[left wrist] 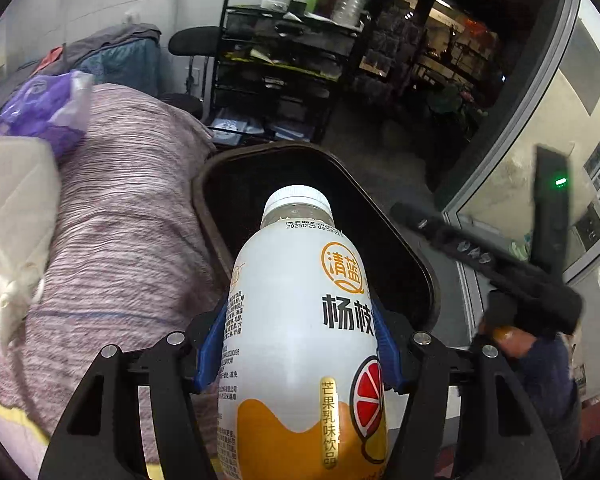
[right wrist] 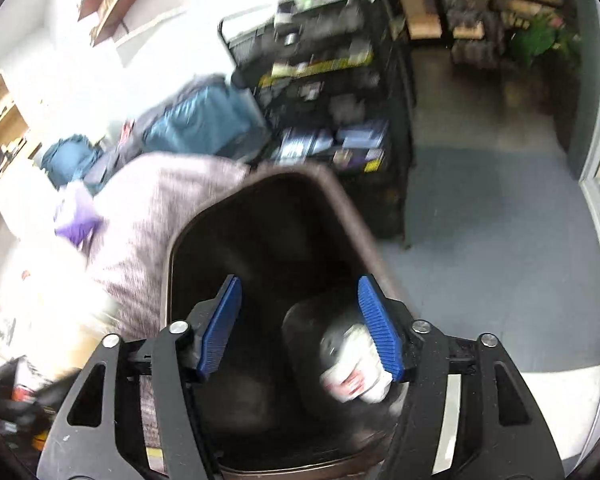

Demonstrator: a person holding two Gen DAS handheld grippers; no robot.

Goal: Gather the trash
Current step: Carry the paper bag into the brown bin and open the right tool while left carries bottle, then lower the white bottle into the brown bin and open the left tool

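Note:
My left gripper is shut on a white and orange drink bottle with a white cap, held over the near rim of a dark brown trash bin. My right gripper is open and empty, its blue pads spread above the same bin. A crumpled white and red piece of trash lies blurred inside the bin below the right pad. In the left wrist view the other gripper shows at the right.
A bed with a pink striped blanket lies left of the bin, with a purple bag and white tissue on it. A black shelf cart stands behind. Grey floor lies to the right.

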